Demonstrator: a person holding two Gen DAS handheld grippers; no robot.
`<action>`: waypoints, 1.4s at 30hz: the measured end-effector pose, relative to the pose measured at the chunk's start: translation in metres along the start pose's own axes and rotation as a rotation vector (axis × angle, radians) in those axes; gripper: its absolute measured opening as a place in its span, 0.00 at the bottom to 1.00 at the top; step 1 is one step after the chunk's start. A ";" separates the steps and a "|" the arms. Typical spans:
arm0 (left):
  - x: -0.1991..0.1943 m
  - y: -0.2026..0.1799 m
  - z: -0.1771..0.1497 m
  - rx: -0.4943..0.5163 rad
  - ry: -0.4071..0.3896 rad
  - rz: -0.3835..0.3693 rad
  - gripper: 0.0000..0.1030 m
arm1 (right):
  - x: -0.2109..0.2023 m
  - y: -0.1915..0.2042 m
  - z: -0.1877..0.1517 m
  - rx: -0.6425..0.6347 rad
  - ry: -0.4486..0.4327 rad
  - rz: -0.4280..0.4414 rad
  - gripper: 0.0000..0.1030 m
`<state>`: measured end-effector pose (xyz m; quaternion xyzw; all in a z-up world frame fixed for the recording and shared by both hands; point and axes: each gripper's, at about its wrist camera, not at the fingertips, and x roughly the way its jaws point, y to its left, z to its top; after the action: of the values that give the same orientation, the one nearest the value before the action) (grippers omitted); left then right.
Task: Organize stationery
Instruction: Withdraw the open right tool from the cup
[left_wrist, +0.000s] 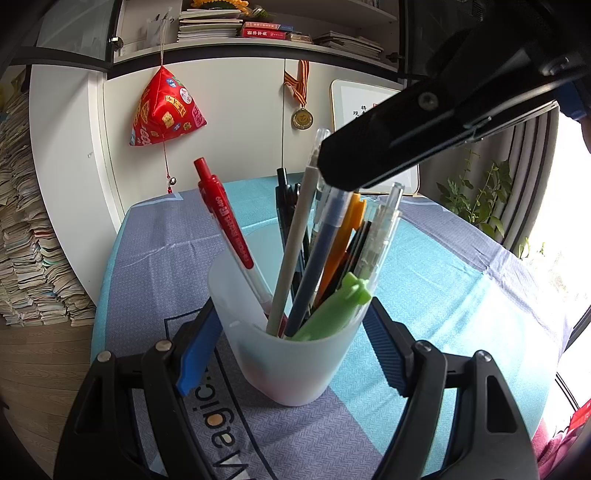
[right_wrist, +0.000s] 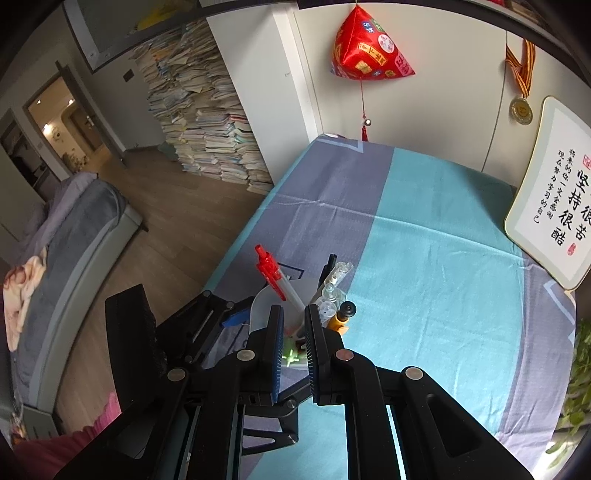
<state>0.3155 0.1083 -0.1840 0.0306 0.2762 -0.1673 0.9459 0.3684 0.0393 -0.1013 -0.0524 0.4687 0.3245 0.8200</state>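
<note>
A frosted white pen cup (left_wrist: 291, 354) stands on the blue and grey tablecloth (left_wrist: 443, 280). It holds several pens, among them a red pen (left_wrist: 225, 218), a grey pen (left_wrist: 295, 243), a dark blue pen (left_wrist: 321, 258), an orange pen (left_wrist: 343, 240) and a green frog-topped pen (left_wrist: 332, 310). My left gripper (left_wrist: 291, 343) is shut on the cup, one blue pad on each side. My right gripper (right_wrist: 294, 332) hangs just above the cup (right_wrist: 266, 302), jaws a narrow gap apart with nothing between them. It shows as a black bar (left_wrist: 424, 125) in the left wrist view.
A framed calligraphy board (right_wrist: 554, 199) leans on the wall at the back right of the table. A red hanging pouch (right_wrist: 369, 48) and a medal (right_wrist: 521, 109) hang on the cabinet. Book stacks (right_wrist: 207, 122) stand on the floor to the left, and a plant (left_wrist: 476, 195) to the right.
</note>
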 end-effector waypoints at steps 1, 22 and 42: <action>0.000 0.000 0.000 0.000 0.000 0.000 0.74 | -0.002 -0.001 -0.001 0.004 -0.006 0.002 0.12; 0.009 -0.003 0.007 -0.022 0.024 0.020 0.83 | -0.045 -0.074 -0.063 0.204 -0.055 -0.059 0.12; 0.030 -0.025 0.026 -0.319 0.205 0.547 0.85 | -0.040 -0.141 -0.122 0.353 -0.047 0.025 0.12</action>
<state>0.3441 0.0716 -0.1770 -0.0284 0.3742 0.1421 0.9159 0.3466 -0.1377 -0.1673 0.1060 0.4998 0.2486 0.8229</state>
